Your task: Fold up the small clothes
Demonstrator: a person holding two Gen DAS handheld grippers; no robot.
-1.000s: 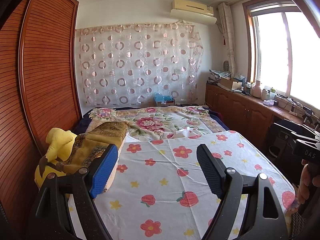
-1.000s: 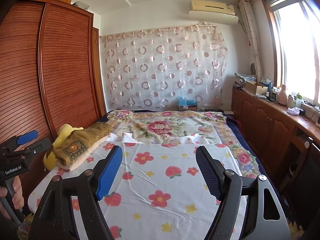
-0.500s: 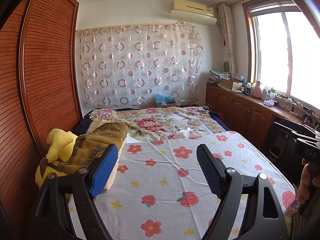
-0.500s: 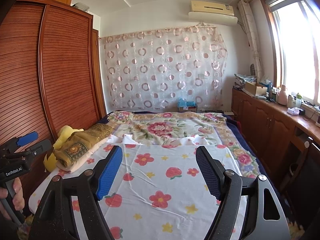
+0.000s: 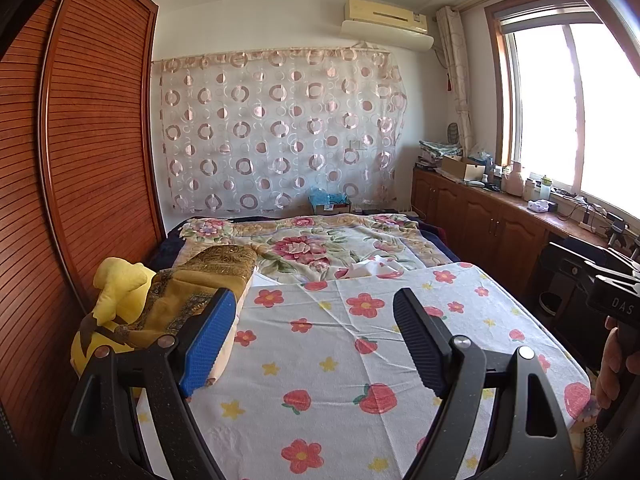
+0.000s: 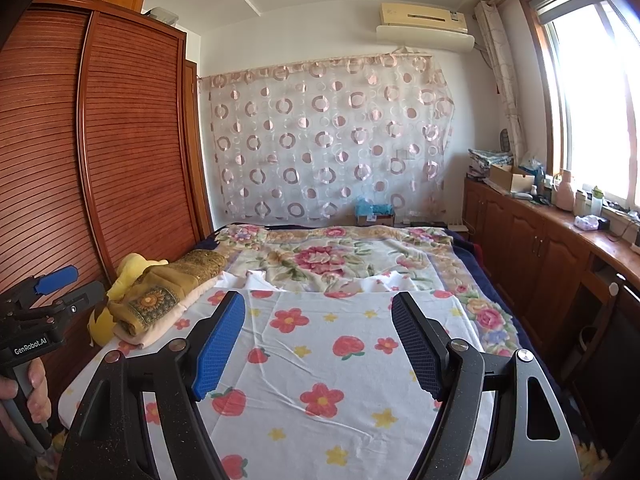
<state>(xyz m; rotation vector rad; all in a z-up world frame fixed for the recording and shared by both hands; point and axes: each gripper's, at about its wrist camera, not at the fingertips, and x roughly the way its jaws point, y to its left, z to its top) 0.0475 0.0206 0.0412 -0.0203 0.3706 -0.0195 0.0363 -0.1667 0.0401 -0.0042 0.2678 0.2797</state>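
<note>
Nothing moved since before: our left gripper and right gripper hover open, empty; we should first reach the folded clothes.

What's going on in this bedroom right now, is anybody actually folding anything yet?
Not yet. A person stands at the foot of the bed holding a claw in each hand. The left claw and the right claw are both open and empty, poised above the white flowered sheet spread flat over the bed. No small garment shows on the sheet. A folded brown and gold blanket and a yellow plush toy lie at the bed's left edge beside the wooden wardrobe.
</note>
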